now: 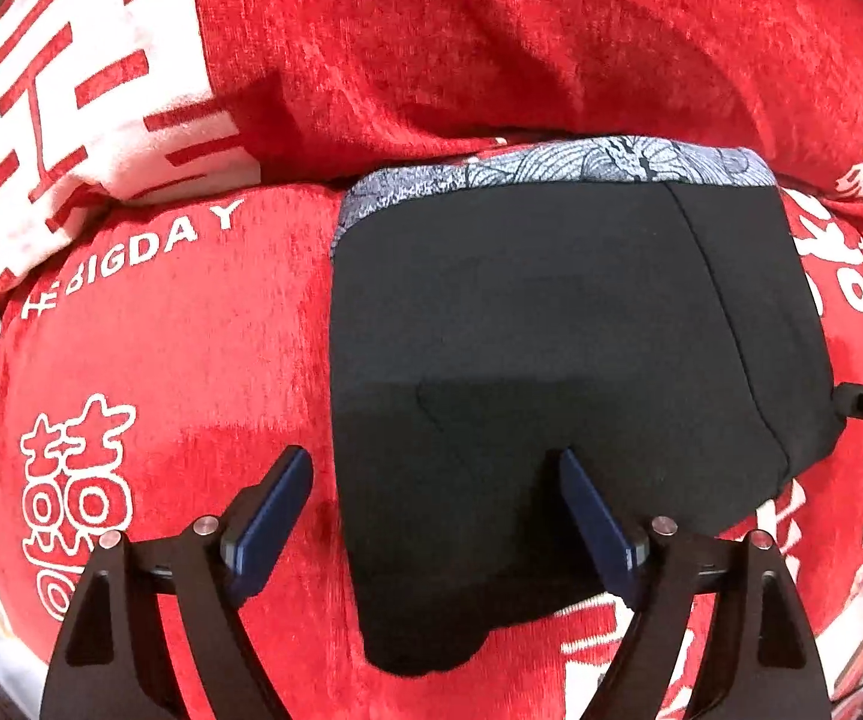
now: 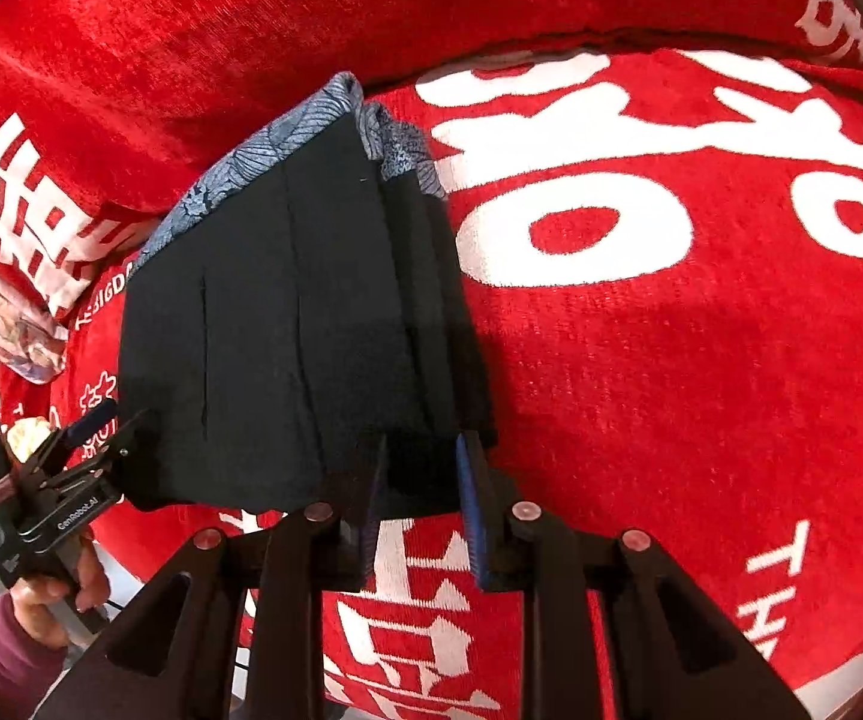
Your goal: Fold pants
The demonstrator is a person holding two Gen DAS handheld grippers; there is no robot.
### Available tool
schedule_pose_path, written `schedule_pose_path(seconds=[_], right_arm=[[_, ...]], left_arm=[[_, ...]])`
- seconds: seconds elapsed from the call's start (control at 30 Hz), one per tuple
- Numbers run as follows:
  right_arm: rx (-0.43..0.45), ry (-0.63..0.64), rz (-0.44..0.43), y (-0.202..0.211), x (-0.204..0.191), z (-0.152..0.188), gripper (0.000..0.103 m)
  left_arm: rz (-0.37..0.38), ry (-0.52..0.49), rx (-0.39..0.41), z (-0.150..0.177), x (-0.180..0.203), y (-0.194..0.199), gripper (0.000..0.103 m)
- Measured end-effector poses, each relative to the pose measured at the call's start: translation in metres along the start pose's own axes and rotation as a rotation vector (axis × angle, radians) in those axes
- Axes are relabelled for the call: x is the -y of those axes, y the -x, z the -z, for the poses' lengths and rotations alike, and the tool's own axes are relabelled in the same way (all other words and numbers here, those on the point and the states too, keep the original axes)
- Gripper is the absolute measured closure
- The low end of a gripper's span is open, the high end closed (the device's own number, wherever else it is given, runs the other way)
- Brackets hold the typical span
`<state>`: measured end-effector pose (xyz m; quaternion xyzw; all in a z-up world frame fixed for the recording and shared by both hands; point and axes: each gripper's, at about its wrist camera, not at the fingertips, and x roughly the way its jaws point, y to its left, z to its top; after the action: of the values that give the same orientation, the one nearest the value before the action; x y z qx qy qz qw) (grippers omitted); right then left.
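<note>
The folded black fabric pants (image 1: pixel 551 360) with a grey patterned waistband (image 1: pixel 551 165) lie flat on a red plush cloth (image 1: pixel 191 360) printed with white characters, the waistband at the far edge. The left gripper (image 1: pixel 434 483) hangs released above the near left edge of the pants, its blue-padded jaws spread wide, one over the red cloth and one over the black fabric. The right gripper (image 2: pixel 419 474) stands at the near right corner with jaws only narrowly apart around the fabric's edge; I cannot tell whether it is pinching.
</note>
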<state>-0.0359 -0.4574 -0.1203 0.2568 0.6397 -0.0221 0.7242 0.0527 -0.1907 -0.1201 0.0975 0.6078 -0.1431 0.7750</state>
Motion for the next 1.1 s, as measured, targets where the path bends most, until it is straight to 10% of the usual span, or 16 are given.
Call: schedule_pose_path(seconds=[0.57,1.1], right_arm=[[0.033,-0.112,0.104,0.023,-0.032,0.039,0.070],[0.059,-0.068,0.082,0.016,-0.110,0.052,0.027]], left_arm=[[0.029,0.030,-0.105,-0.011,-0.041,0.013,0.018],[0.054,0.011,-0.121,0.002,-0.066,0.029,0.000]])
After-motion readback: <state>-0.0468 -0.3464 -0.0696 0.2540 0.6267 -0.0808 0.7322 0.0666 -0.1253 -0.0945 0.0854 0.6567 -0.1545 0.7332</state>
